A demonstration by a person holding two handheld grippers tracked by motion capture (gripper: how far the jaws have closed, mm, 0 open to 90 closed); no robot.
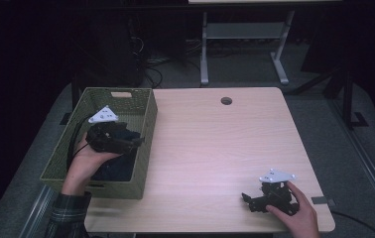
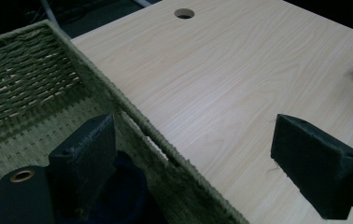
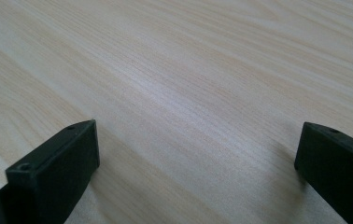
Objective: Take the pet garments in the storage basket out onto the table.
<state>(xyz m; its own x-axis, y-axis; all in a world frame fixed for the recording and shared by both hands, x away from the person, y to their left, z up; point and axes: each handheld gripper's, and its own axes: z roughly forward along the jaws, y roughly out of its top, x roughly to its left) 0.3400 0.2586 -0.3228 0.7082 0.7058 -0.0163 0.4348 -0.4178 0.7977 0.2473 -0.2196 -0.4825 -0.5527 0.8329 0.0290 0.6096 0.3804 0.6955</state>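
1. Two grippers are in play: the left gripper [image 1: 137,142] hangs over the woven basket [image 1: 148,106], its jaws spread wide and holding nothing, one jaw inside the basket wall and the other out over the table [image 1: 215,148].
2. Below that inner jaw, in the bottom of the basket, lies a dark cloth [image 2: 128,186] (a dark fabric heap; what garment it is cannot be told). It looks already put away, since the jaws stand clear of it.
3. The right gripper [image 1: 249,202] rests low near the table's near edge, well apart from the basket, jaws likewise wide and with only bare wood between them.
4. Judging from this, the packing seems mostly done: nothing loose lies on the tabletop ahead of either gripper, so what is left is probably just drawing the left gripper out.
5. In the way: the basket's rim [image 2: 165,149] runs between the left jaws, so lifting straight up is safer than pulling sideways. Farther ahead is a cable hole [image 1: 226,100], harmless.
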